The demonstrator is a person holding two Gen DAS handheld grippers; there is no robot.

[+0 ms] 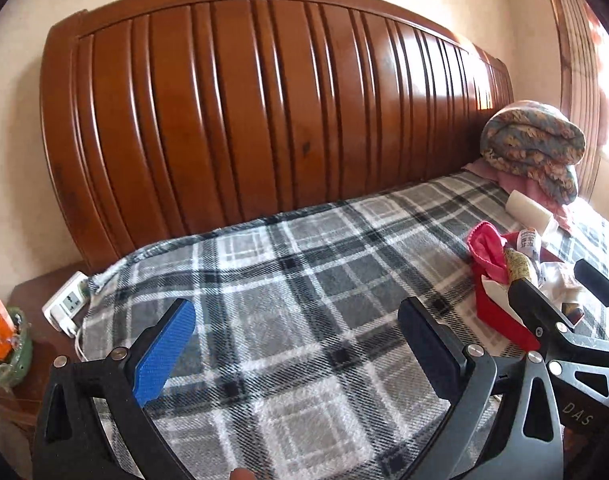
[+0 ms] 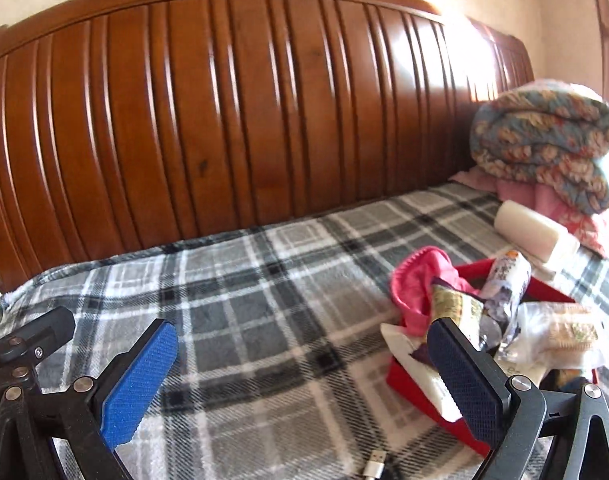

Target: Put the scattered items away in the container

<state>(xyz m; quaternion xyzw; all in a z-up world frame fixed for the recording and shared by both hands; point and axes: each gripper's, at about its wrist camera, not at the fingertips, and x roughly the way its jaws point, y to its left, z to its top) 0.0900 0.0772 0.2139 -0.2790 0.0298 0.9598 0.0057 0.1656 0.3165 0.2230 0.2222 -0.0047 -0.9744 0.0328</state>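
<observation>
Open hand-held gripper (image 2: pixel 300 384) above plaid blanket (image 2: pixel 264 304), beside full red container (image 2: pixel 416 380).

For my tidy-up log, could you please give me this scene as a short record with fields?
surface: plaid blanket on a bed with a wooden headboard
container: red box, right side of the bed
in container: pink cloth, snack packets, a bottle
outside container: white roll behind the box; cable plug on the blanket in front
left claw: open, holds nothing
right claw: open, holds nothing
</observation>
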